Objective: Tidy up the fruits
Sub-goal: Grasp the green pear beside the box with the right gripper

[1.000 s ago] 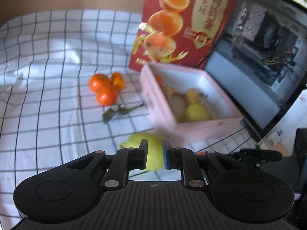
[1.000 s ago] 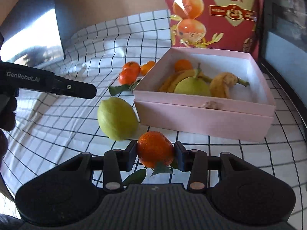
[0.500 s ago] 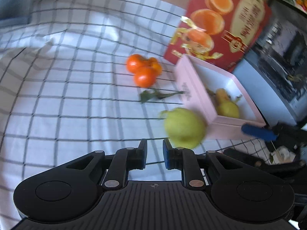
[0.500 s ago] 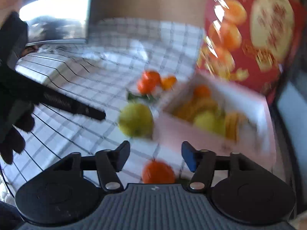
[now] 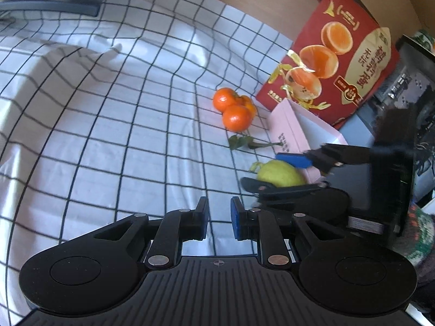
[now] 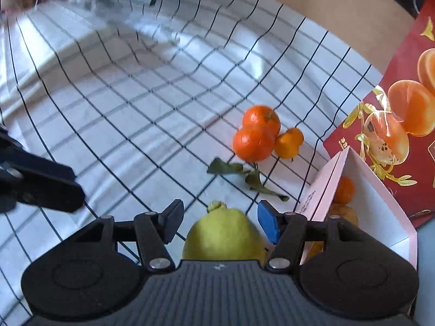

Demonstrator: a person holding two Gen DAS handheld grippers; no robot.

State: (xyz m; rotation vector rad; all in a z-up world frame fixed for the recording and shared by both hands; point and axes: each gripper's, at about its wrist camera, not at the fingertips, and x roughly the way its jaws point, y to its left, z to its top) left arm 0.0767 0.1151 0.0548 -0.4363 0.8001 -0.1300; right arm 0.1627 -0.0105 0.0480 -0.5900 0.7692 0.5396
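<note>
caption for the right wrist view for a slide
Open right gripper straddles a yellow-green citrus beside the pink box.

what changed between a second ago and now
The right gripper let go of the orange it was clamping, its jaws having just opened, and swung over to the yellow-green fruit, which now sits between its open jaws, not yet gripped. That orange is out of view. The left gripper drifted off but stayed shut and empty. The three oranges, the leaf and the pink box kept their places.
</note>
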